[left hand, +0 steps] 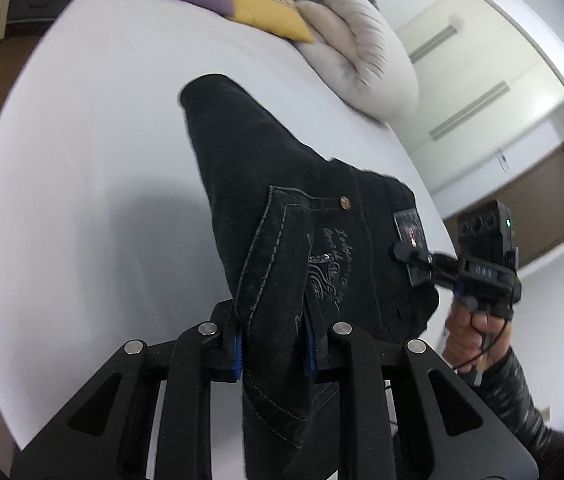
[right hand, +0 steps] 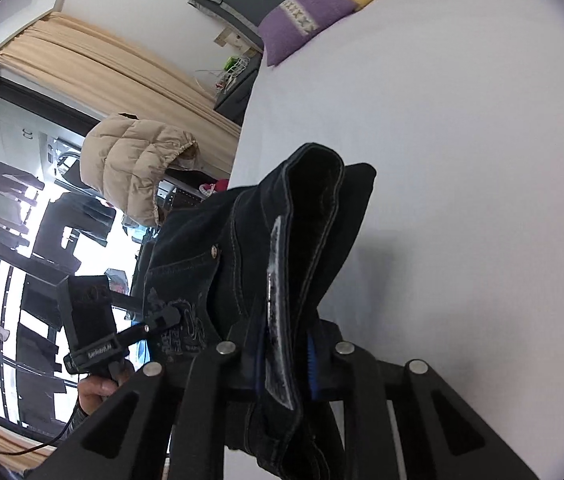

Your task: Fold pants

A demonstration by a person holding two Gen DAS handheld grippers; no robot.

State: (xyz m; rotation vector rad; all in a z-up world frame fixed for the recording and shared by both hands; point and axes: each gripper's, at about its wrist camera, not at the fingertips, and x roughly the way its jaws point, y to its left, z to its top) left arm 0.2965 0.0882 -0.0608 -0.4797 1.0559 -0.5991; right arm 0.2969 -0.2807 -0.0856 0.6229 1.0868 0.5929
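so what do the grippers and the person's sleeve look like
Both grippers are matte black, with angular linkage arms joined by round silver pins and blue ribbed pads on the fingers. The right gripper carries a black boxy block with a small green light and pale lettering. The left gripper has a white-lettered label and a thin black cable trailing below. The sleeve is shiny black.

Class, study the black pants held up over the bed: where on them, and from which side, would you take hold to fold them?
Grip the pants at the waist, one hold at each end of the thick band, coming from the near side. The stiff stitched band gives a firm edge, and the legs trail away onto the white bed, ready to lay flat.
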